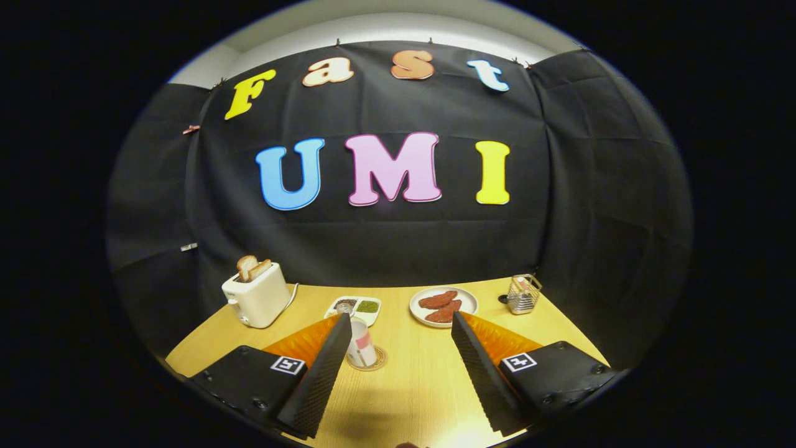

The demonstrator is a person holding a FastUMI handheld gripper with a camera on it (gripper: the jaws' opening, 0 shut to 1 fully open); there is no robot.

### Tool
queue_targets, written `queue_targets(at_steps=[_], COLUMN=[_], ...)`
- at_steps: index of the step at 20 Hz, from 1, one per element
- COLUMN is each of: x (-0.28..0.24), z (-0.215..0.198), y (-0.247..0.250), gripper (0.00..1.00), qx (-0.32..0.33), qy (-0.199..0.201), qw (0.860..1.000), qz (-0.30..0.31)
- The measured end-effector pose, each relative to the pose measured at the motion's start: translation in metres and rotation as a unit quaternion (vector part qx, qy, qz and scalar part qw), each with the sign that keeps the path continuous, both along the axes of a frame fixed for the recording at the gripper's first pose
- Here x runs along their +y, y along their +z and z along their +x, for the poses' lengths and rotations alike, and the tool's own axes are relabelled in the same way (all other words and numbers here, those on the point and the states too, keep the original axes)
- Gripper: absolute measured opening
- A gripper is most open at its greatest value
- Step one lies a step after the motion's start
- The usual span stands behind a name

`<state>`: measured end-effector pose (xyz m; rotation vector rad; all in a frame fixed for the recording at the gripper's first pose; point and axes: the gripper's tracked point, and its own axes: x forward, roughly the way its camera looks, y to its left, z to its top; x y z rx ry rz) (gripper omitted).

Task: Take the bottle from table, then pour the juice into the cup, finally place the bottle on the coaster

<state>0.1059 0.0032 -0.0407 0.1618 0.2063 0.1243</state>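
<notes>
1. The gripper [398, 323] is spread wide with nothing between its fingers; bare table [410, 386] shows in the gap.
2. The bottle [360, 348] stands upright on the coaster [368, 366], touching or just inside the tip of the left finger [323, 367]. It is off the centre line and well apart from the right finger.
3. Its long axis runs straight up from the table, so the fingers would meet its sides squarely.
4. Judging from this, the bottle already sits at its final spot. Whether any step is left cannot be told.
5. No cup can be picked out for certain; part of the bottle is hidden by the left finger.
6. Beyond the fingers lie a plate [466, 298], a small tray [375, 315], a toaster [256, 298] and a wire basket [523, 294], all well apart from the bottle.
</notes>
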Motion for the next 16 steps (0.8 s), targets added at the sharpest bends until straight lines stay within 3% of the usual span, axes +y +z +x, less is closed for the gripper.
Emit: queue_targets(at_steps=[8,16], x=[-0.035,-0.018], z=[-0.067,-0.059], y=[0.039,0.068], gripper=[0.98,0.98], qx=[-0.036,-0.066], qy=[-0.039,-0.013], qw=[0.997,0.997], qz=[-0.049,-0.04])
